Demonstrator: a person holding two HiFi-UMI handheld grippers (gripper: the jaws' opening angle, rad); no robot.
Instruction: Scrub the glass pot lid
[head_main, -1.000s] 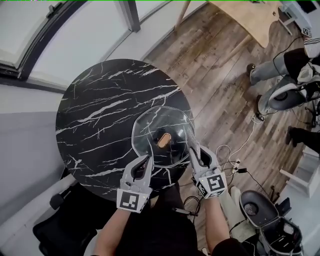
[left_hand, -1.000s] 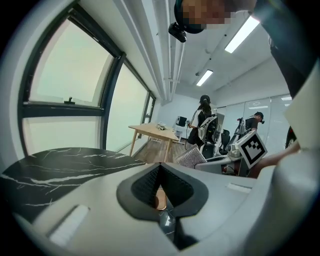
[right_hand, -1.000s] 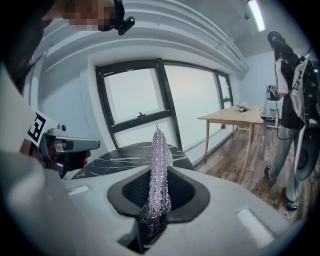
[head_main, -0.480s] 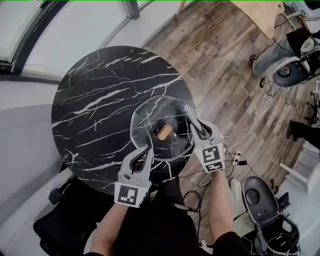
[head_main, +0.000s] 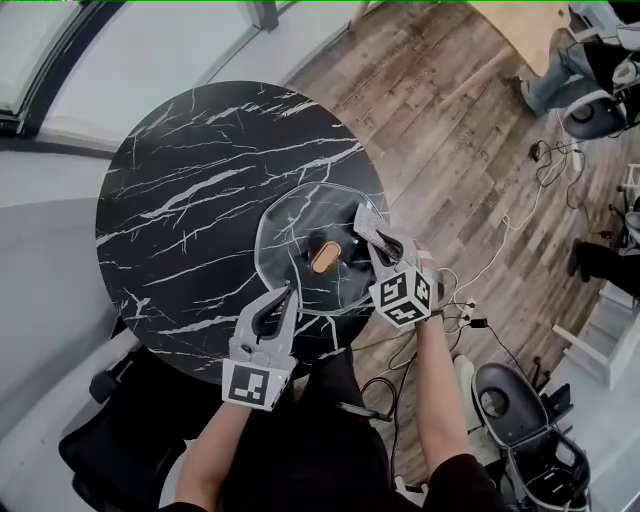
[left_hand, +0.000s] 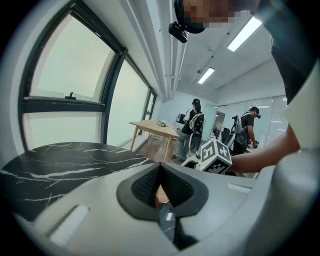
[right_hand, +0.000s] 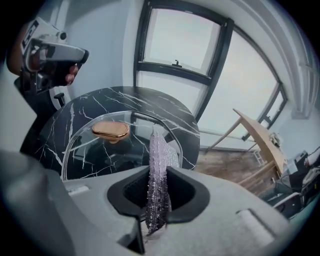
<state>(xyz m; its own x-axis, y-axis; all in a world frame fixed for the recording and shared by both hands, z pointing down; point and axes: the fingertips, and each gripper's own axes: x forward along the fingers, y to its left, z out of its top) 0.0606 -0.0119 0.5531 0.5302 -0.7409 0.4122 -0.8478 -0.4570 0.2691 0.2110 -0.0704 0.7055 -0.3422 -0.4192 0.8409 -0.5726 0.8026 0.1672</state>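
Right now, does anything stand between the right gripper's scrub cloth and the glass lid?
Nothing visible does. The scrub cloth, clamped by the right gripper, sits directly over the glass lid, beside its knob.

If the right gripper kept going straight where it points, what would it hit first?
The right gripper, shut on a sparkly scrub cloth, points at the glass pot lid. The cloth's tip would probably touch the glass first, short of the coppery knob, though depth is unclear.
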